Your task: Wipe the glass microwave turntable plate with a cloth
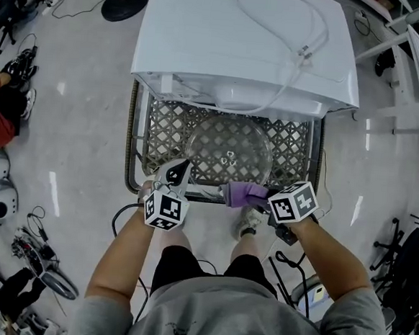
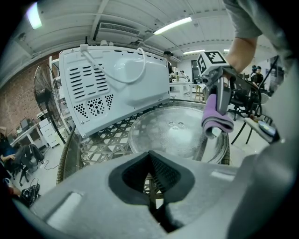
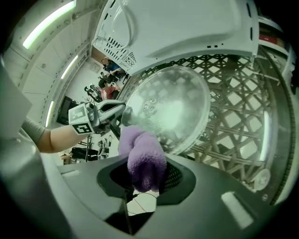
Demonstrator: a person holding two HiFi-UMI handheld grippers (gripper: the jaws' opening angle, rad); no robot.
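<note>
The round glass turntable plate (image 1: 229,147) (image 2: 175,135) (image 3: 168,105) lies flat on a wicker lattice table (image 1: 297,159), in front of a white microwave (image 1: 244,43). My right gripper (image 1: 254,197) (image 3: 140,179) is shut on a folded purple cloth (image 1: 242,195) (image 3: 142,156) (image 2: 216,116) at the plate's near right edge. My left gripper (image 1: 179,174) (image 2: 152,175) hovers at the near left edge of the plate, shut, with nothing between its jaws.
The microwave (image 2: 112,84) (image 3: 177,28) fills the table's far half, its white cable (image 1: 296,33) looped on top. A fan base (image 1: 125,3) stands on the floor far left. Chairs (image 1: 404,258) and clutter sit at the right; cables and gear (image 1: 36,258) at the left.
</note>
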